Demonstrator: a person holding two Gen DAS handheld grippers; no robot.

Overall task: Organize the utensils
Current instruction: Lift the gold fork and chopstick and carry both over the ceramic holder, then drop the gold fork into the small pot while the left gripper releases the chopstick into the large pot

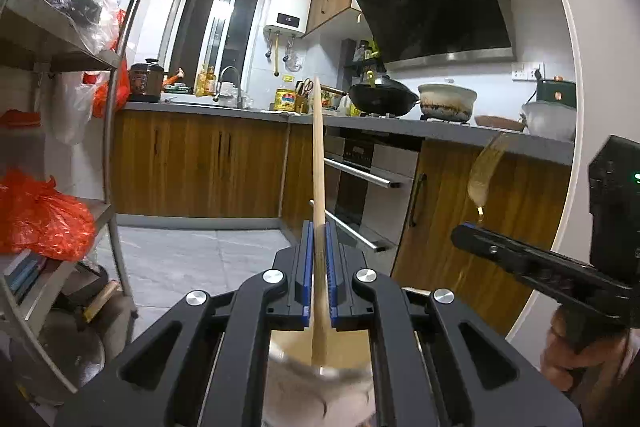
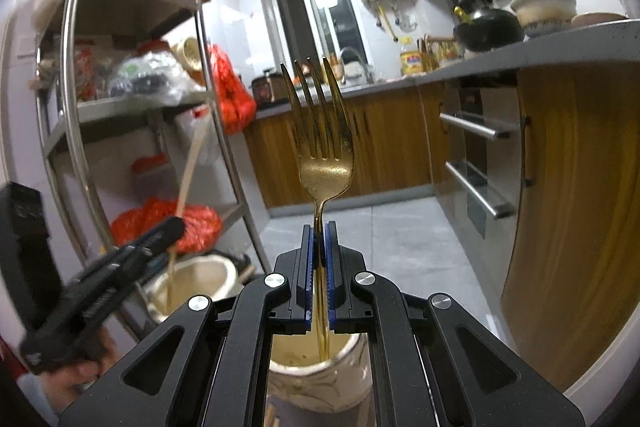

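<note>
In the left wrist view my left gripper (image 1: 319,227) is shut on a pale wooden chopstick (image 1: 318,155) that stands upright. Its lower end points into a cream holder (image 1: 288,383) just below the jaws. In the right wrist view my right gripper (image 2: 319,227) is shut on the handle of a gold fork (image 2: 324,143), tines up. The handle's end dips into a second cream holder (image 2: 344,375). Each view also shows the other gripper from the side: the right gripper (image 1: 460,235) with the fork (image 1: 484,171), and the left gripper (image 2: 178,225) with the chopstick (image 2: 192,163) over its holder (image 2: 208,277).
A metal shelf rack (image 1: 116,131) with red plastic bags (image 1: 44,223) stands on the left. A grey counter (image 1: 440,133) carries a black wok (image 1: 380,97) and a white pot (image 1: 448,101). Below the counter are wooden cabinets and an oven (image 1: 372,171). The floor (image 1: 192,259) is grey tile.
</note>
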